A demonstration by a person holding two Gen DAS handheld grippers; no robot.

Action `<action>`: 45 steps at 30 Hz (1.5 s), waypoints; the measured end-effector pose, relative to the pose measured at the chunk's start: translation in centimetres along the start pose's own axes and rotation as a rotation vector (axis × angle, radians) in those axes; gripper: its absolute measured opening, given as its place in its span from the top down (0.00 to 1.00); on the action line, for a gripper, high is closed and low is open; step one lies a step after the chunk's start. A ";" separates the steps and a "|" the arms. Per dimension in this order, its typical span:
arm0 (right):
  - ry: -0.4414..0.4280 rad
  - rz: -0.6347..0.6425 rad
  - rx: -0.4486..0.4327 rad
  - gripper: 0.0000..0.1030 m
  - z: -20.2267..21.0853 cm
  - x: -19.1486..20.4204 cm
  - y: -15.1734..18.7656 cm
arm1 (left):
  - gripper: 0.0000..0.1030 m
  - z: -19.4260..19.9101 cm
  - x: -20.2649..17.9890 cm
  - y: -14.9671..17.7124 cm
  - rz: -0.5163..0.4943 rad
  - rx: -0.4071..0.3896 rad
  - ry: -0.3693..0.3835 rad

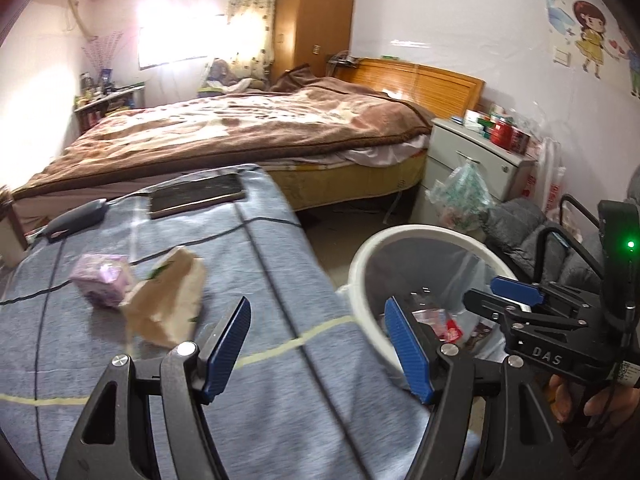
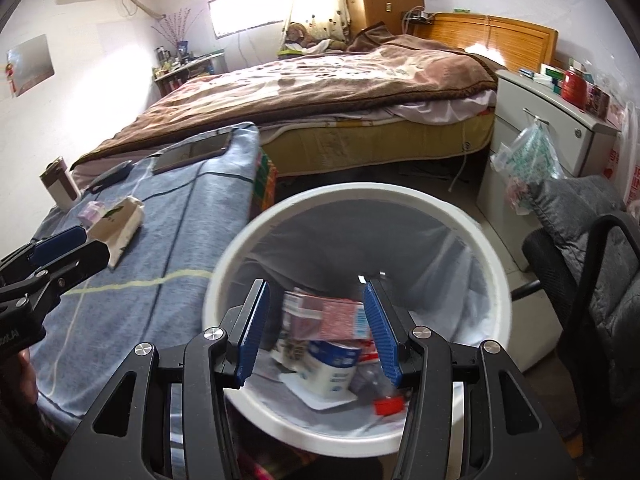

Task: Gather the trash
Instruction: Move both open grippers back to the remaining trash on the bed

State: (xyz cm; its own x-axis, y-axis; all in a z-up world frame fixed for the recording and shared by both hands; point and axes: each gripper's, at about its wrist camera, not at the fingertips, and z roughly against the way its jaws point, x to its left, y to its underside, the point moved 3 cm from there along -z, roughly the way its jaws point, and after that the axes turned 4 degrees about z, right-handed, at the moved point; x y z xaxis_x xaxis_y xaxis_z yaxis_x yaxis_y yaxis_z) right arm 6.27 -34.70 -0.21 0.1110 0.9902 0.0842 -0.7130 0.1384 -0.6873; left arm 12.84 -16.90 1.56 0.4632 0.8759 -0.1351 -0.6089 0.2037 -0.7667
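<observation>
- Left gripper (image 1: 318, 350): black angular arms with triangular cut-outs, showing silver round screw heads at the pivots; blue ribbed pads (image 1: 226, 348) lining both fingers.
- Right gripper (image 2: 316, 332): showing the same black frame, silver screws and blue ridged pads (image 2: 378, 330).
- Its body carrying white "DAS" lettering, a glowing green light, thin black cables.
- Bare skin, probably fingers, showing beneath it.

Motion blur smeared the red-and-white carton (image 2: 326, 314) in the white round bin (image 2: 496, 264); its print was unreadable. The purple wrapped packet (image 1: 105, 280) was blurred too. The right tool (image 1: 516, 294) hid part of the bin's contents.
</observation>
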 end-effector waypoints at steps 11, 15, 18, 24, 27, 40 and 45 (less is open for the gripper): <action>-0.085 0.048 0.006 0.46 -1.0 4.6 -0.4 | 0.31 2.1 7.0 0.5 0.101 -0.032 -0.130; -0.122 0.079 0.021 0.45 -1.8 6.8 -0.5 | 0.31 2.9 10.1 0.7 0.138 -0.040 -0.190; -0.135 0.107 0.031 0.45 -2.2 8.3 -0.6 | 0.31 3.2 12.1 0.8 0.167 -0.040 -0.216; -0.167 0.157 0.057 0.45 -3.6 11.3 -1.1 | 0.30 2.3 14.8 0.9 0.186 -0.012 -0.249; -0.180 0.173 0.074 0.44 -4.6 12.7 -1.4 | 0.30 1.4 15.9 0.7 0.205 0.012 -0.260; -0.205 0.196 0.134 0.44 -7.9 16.0 -2.7 | 0.31 -3.1 17.3 -0.6 0.197 0.086 -0.207; -0.207 0.197 0.138 0.44 -8.2 16.3 -3.1 | 0.31 -4.5 18.1 -0.2 0.197 0.142 -0.241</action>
State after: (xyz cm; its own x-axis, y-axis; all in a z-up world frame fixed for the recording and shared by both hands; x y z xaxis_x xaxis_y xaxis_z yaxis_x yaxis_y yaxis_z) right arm 15.94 -19.11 -2.63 -0.1717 0.9786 0.1137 -0.7958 -0.0697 -0.6015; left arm 24.26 -3.01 -3.51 0.1727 0.9792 -0.1068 -0.7628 0.0644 -0.6434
